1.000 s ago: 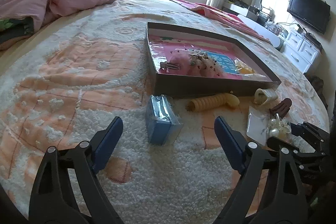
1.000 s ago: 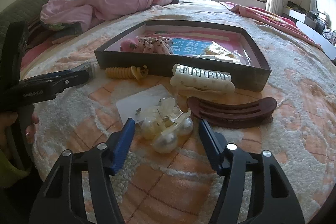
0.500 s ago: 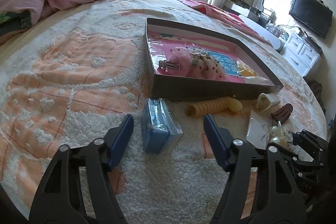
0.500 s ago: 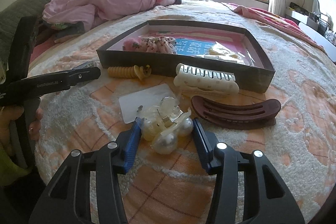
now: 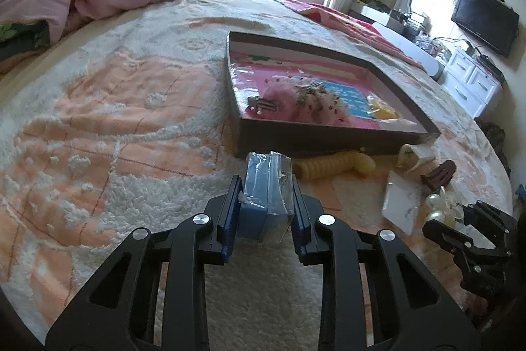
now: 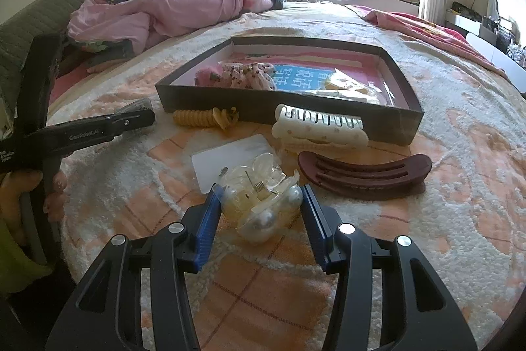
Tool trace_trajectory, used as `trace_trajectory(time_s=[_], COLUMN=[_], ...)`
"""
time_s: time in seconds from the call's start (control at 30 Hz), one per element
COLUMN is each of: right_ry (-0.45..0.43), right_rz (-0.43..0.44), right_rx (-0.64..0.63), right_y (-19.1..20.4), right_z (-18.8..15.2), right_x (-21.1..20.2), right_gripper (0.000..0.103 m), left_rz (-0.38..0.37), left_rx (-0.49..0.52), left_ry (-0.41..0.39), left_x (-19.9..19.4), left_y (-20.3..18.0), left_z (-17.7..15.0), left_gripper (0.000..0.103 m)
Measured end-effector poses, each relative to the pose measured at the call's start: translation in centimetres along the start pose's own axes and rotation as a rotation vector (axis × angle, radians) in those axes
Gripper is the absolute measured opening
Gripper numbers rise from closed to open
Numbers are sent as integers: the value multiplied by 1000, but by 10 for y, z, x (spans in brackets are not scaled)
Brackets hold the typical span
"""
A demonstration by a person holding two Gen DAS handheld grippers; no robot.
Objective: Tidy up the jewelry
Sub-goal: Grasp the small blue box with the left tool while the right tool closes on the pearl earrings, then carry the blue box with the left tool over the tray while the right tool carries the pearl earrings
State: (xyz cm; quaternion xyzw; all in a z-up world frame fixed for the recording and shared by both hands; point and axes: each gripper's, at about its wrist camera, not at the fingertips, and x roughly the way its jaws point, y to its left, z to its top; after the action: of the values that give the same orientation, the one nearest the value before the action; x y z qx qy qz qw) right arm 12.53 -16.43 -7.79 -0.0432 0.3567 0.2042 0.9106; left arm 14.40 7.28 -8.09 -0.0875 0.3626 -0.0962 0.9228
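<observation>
You had both claws down on the bedspread at once. Your left claw had just been closing, and its blue pads now pressed the two long sides of the small blue packet in clear wrap, which lay on the bed just in front of the shallow brown box. Your right claw stood half-wide around the clear claw clip with pearl balls; its pads sat right against the clip's sides, though whether they truly bit could not be told.

Inside the box lay pink frilled hair pieces and some pale yellow items. Waiting outside it, close to the near wall, were a yellow ribbed clip, a cream claw clip, a dark red banana clip and a white card.

The wrap looked slippery, so you would likely have done best to lift the packet straight up, clear the box wall fully, and let go only low over a bare patch of the pink lining. The pearl clip was rounded and springy; a firmer squeeze across its middle before lifting would probably have kept it from rolling out, and the card beside it could have come up with it.
</observation>
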Motion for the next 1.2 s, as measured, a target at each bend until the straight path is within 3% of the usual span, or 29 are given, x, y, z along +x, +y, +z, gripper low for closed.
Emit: trace_trajectory(time_s=[0.27, 0.6, 1.2], right_ry=[-37, -72, -121], right_rz=[-2, -29, -111], right_rx=[9, 38, 89], right_y=[-3, -17, -61], right_z=[6, 12, 32], right_x=[-16, -31, -39], right_gripper=[46, 46, 46], left_rz=[-57, -80, -137], left_rx=[-13, 47, 133], left_ry=[-7, -24, -12], left_x=[-14, -22, 3], left_y=[-10, -37, -89], left_z=[5, 12, 31], left_gripper=[20, 20, 20])
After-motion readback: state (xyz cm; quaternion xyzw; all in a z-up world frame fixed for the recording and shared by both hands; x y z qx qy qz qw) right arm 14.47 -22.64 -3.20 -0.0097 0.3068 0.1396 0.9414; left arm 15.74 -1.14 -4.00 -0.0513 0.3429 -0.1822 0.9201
